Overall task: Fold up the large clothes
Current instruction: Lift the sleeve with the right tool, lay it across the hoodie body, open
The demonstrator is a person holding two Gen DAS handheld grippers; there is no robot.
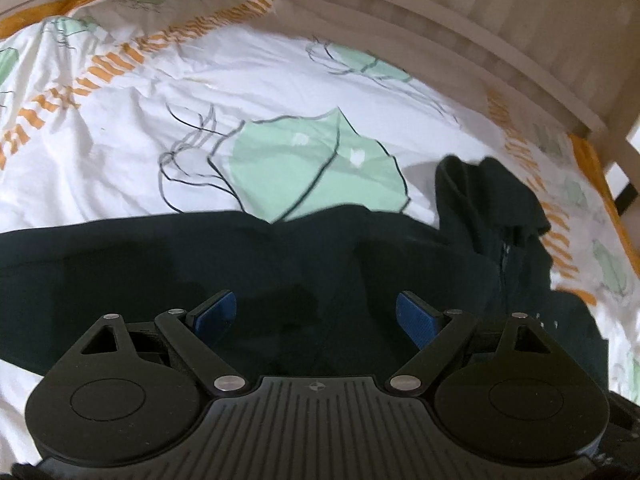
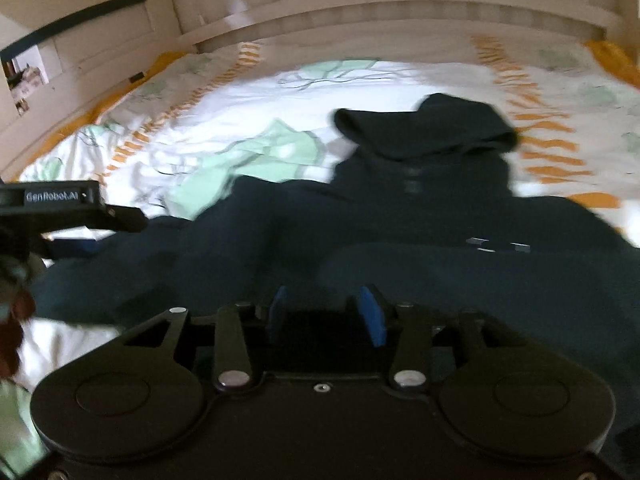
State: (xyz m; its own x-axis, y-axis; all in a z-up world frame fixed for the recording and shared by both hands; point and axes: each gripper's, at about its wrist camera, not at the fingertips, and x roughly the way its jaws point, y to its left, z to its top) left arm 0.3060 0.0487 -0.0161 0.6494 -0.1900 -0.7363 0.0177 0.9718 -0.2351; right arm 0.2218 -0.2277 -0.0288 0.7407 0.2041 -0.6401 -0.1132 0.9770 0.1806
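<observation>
A dark navy hooded sweatshirt [image 2: 420, 208] lies spread on the bed, its hood [image 2: 432, 128] pointing toward the headboard. In the left wrist view the sweatshirt [image 1: 240, 256] fills the lower half, with a bunched sleeve or hood part [image 1: 488, 200] at the right. My left gripper [image 1: 316, 312] is open, its blue pads wide apart just above the dark fabric. My right gripper [image 2: 326, 312] is open with a narrower gap, hovering over the sweatshirt's body. The left gripper [image 2: 76, 216] also shows at the left edge of the right wrist view.
The bed carries a white duvet [image 1: 248, 80] printed with green leaves and orange stripes. A pale wooden slatted bed frame [image 1: 500, 40] runs along the far side. Pale furniture [image 2: 80, 20] stands at the far left.
</observation>
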